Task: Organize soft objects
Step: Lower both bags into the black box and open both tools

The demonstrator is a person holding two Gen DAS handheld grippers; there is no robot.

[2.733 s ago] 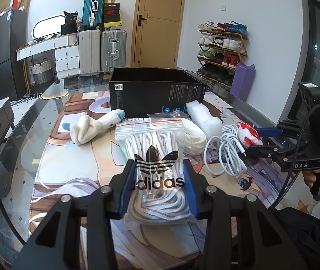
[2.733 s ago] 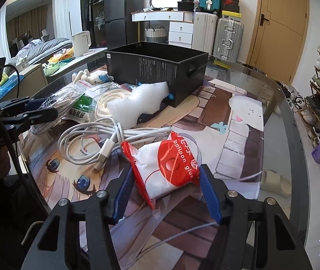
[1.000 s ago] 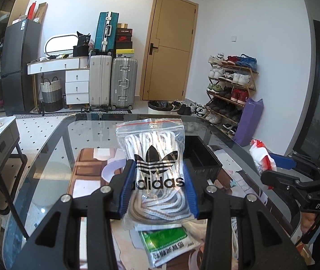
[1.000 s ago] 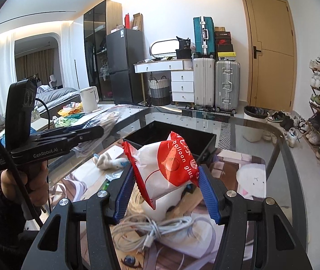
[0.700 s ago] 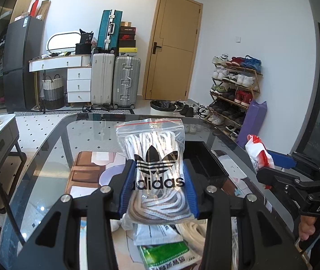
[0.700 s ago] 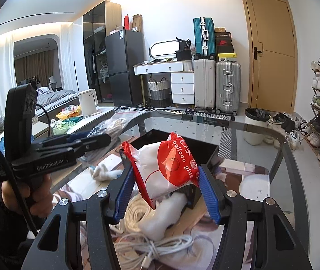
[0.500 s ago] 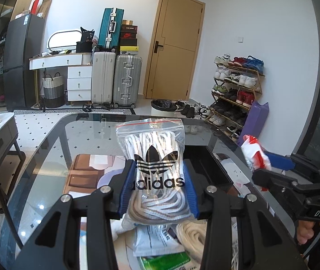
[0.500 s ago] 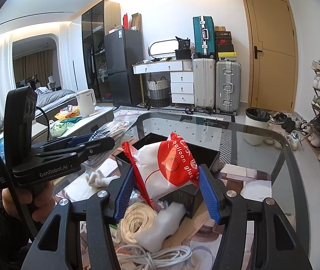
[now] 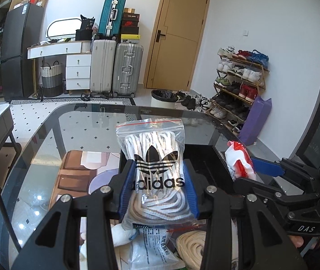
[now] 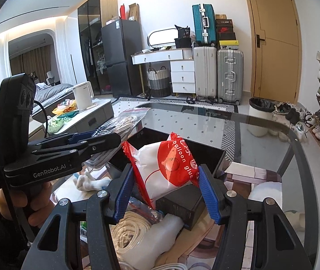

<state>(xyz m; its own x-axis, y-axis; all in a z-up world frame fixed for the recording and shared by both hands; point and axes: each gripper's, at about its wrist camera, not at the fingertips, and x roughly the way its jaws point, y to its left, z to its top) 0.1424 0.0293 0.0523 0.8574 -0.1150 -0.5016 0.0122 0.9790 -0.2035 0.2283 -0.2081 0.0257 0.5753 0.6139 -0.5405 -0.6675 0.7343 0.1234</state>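
Left wrist view: your left gripper [image 9: 158,187] pinched the shoelace bag [image 9: 154,168] between its jaws. Since a few seconds ago you lifted it off the table, and the black box [image 9: 207,164] now lay just beyond the jaws, so I judge the drop was near. The inside of the box was mostly hidden behind the bag.

Right wrist view: your right gripper [image 10: 164,191] pinched the balloon glue packet [image 10: 166,168], also raised, over the box's near corner. What lay below the jaws was cut off.
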